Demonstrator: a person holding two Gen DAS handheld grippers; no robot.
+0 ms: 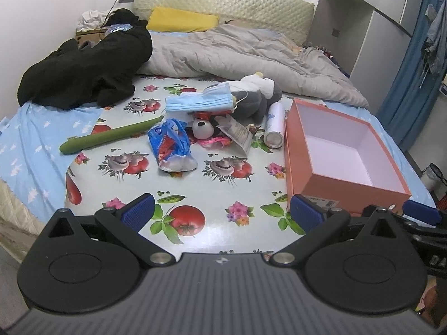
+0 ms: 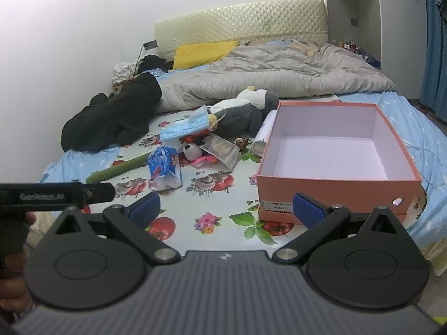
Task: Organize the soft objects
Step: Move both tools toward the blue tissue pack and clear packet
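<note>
In the left wrist view, the left gripper (image 1: 222, 209) is seen with its jaws spread wide and nothing between them, held low over a patterned cloth (image 1: 195, 184) on the bed. One orange box (image 1: 343, 187) (lidless, its pale interior bare) is set on the right. Left of it a cluster is laid out: one blue face mask (image 1: 199, 103) draped over one grey-and-white plush penguin (image 1: 257, 95), one small panda toy (image 1: 202, 128), one blue plastic bag (image 1: 171, 145), one green cucumber-shaped toy (image 1: 111, 136) and one white spray can (image 1: 275, 125) just beside the box. In the right wrist view, the right gripper (image 2: 227, 208) is likewise shown wide apart and unladen; the same box (image 2: 332, 187), mask (image 2: 185, 128), penguin (image 2: 243, 111) and bag (image 2: 163, 167) are counted once each, well apart from both grippers.
</note>
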